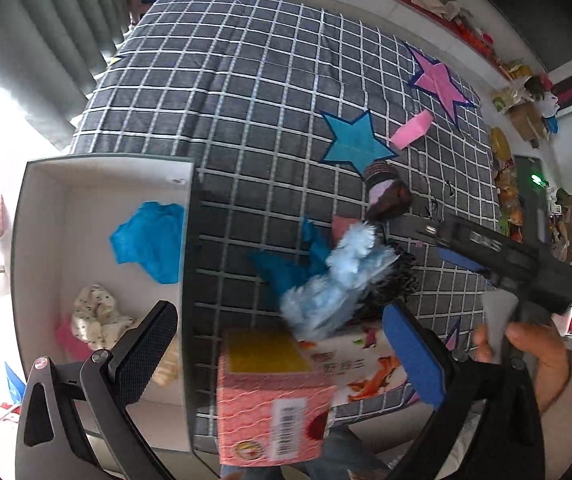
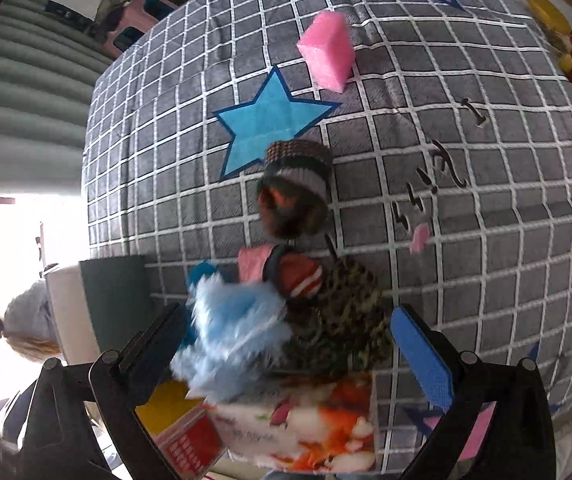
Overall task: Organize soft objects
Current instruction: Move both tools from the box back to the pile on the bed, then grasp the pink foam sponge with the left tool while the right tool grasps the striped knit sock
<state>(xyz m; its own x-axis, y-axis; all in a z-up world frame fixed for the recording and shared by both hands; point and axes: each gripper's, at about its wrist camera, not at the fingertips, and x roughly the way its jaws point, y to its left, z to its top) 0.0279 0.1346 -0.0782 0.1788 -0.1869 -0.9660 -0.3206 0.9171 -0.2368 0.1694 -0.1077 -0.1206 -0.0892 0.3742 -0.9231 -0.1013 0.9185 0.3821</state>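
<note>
No legible text, pink box (image 1: pixel 270 412) print blurred

1. The bed cover (image 1: pixel 246 100) is grey with a white grid and pink and blue stars.
2. The fluffy cloth (image 2: pixel 238 336) is pale blue.
3. The sponge (image 2: pixel 327 52) is pink.
4. The box (image 1: pixel 66 208) is white inside.

A fluffy light-blue item (image 2: pixel 230 332) smears into motion blur in both views, its outline lost, and it covers part of the camouflage-patterned cloth (image 2: pixel 341 320) and the far end of the printed carton (image 2: pixel 305 428), whose near end runs off the right wrist view's bottom edge. In the white bin (image 1: pixel 42 216) at left, the dark front wall cuts off the right side of a blue cloth (image 1: pixel 150 240), while the left gripper's finger (image 1: pixel 142 356) screens the near part of a spotted cream cloth (image 1: pixel 96 316). The carton's lettering is too blurred to read.
</note>
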